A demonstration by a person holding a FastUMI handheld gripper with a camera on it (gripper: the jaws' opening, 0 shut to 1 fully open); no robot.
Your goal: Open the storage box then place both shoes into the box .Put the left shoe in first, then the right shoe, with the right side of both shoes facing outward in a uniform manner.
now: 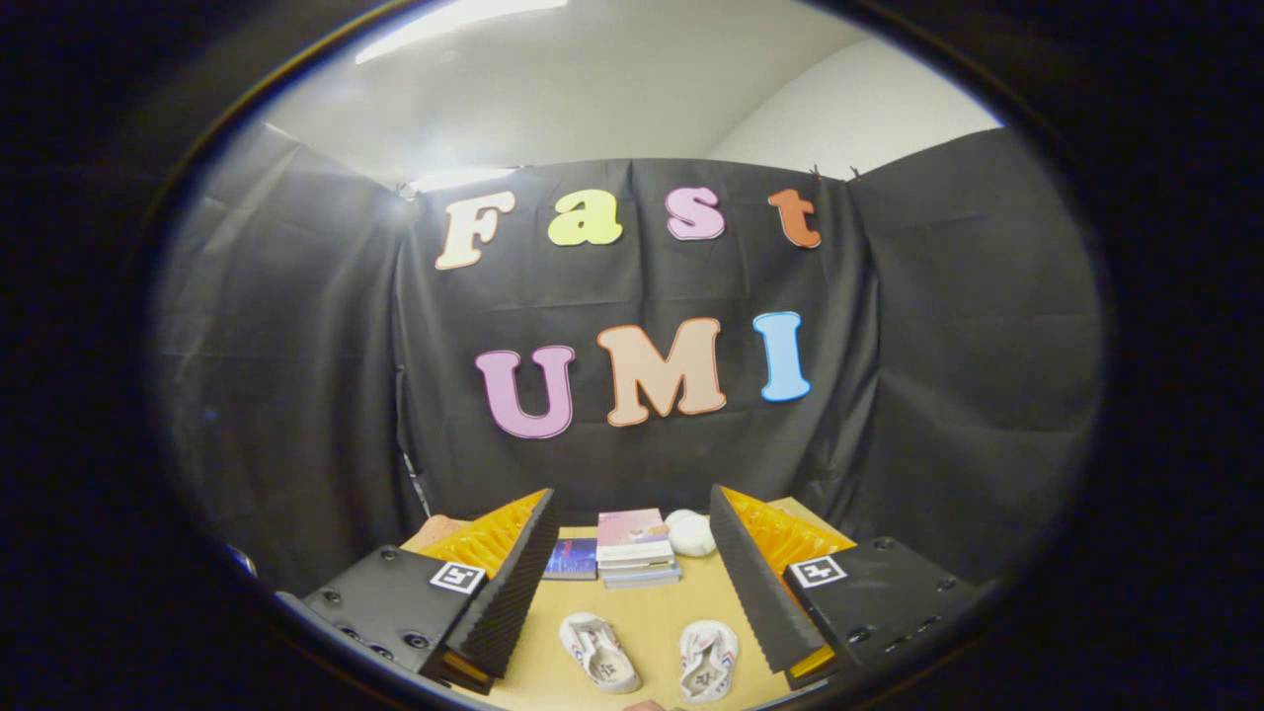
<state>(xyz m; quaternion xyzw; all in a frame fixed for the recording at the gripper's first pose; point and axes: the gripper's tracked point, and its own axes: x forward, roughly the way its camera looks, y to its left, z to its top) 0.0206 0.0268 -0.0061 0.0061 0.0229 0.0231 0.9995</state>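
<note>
Gripper view, from the gripper (630,504) outward: spread wide, fingers (494,592) well apart, nothing between the pads, nothing pressed or carried. Held high and looking level across the booth rather than down, probably a ready pose, with no approach to anything begun. Below and between the fingers, on the bare wooden table (652,607): two pale shoes side by side, apart from each other, soles down and openings up, one shoe near the left finger (599,652), the other near the right finger (707,660). Laid out as a pair, likely so that each can be taken in turn; too small here to tell left shoe from right, or which way the toes point. Beyond the shoes, toward the black cloth wall: a small stack of books (637,548), a dark book (573,558) lying flat just beside it on the left-finger side, and a white rounded object (691,533) touching or nearly touching the stack on the other side; apparently clutter set back from the working space. By judgement, task at its very start: opening the storage box comes first, shoes untouched. Open jaws suit that first move, ready for a lid or handle.
</note>
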